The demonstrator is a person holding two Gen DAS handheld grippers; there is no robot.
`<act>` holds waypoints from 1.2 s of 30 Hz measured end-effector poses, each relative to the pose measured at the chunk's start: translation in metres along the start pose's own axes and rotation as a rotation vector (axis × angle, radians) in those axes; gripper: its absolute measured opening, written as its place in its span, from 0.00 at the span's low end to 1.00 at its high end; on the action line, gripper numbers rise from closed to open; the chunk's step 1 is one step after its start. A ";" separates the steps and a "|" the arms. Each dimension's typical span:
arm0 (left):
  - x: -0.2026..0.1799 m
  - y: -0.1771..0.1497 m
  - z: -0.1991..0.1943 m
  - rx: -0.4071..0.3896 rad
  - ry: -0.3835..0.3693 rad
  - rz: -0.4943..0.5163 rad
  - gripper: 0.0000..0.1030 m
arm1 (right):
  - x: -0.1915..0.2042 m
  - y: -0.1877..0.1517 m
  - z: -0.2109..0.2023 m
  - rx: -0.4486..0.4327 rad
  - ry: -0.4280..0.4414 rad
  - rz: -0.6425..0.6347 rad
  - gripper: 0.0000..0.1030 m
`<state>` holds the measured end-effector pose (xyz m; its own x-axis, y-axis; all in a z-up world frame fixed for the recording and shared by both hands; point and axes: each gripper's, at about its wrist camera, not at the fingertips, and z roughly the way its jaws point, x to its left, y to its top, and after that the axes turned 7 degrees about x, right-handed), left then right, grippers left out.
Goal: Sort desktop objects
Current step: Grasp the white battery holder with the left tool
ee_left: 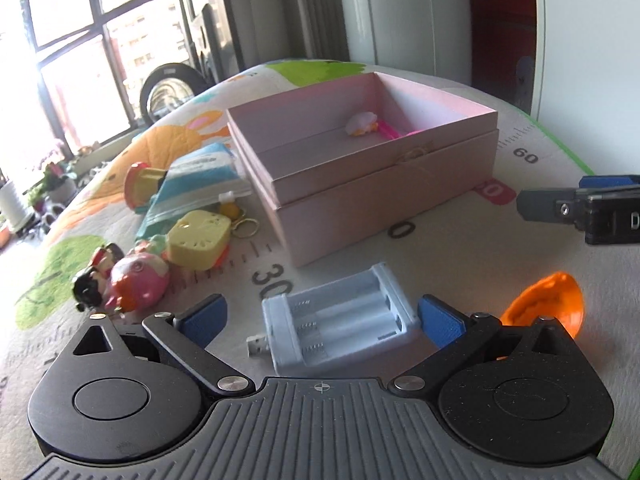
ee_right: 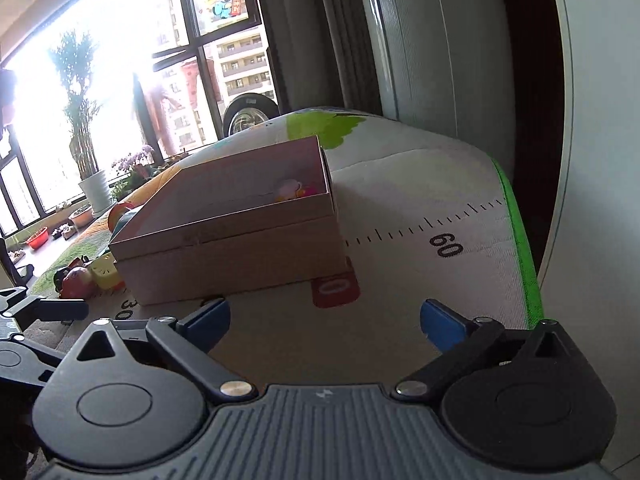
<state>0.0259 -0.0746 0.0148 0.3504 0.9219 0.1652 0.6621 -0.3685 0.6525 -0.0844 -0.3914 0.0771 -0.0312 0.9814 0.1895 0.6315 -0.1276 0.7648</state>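
Left wrist view, read from left to right with the pink box (ee_left: 360,168) as landmark: left of the box lies a huddle of unsorted things, a small doll figure (ee_left: 94,280), a round pink toy (ee_left: 140,282), a yellow perforated case (ee_left: 199,238) and a blue-and-white pouch (ee_left: 204,178), probably waiting their turn. Inside the box a pale little toy (ee_left: 362,124) already rests against the far wall. Just in front of the box lies a light blue battery holder (ee_left: 340,328), between the widely parted blue pads of the left gripper (ee_left: 322,320); the pads do not press on it, so it looks lined up for a grasp. Right of that, an orange shell-shaped piece (ee_left: 548,304) lies on the mat. The right gripper (ee_right: 324,320) stands wide and empty, aimed at bare mat in front of the box's right corner. Everything sits on a soft printed play mat (ee_right: 420,184) with ruler marks and a green border; behind it are large windows, potted plants, a wheel and pale curtains.
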 end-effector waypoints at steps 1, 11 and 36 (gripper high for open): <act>0.007 -0.006 -0.004 -0.004 0.013 0.012 1.00 | 0.001 0.000 0.000 0.001 0.002 -0.004 1.00; 0.064 -0.027 -0.018 0.018 -0.009 -0.100 1.00 | 0.006 0.001 0.004 0.023 0.004 -0.028 1.00; 0.048 -0.053 -0.040 0.047 -0.076 -0.065 0.53 | 0.023 -0.008 -0.020 0.060 0.108 -0.147 1.00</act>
<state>-0.0186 -0.0065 0.0176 0.3534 0.9332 0.0659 0.7149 -0.3148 0.6244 -0.1057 -0.3707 0.0871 -0.2075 0.9673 0.1457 0.6590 0.0281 0.7516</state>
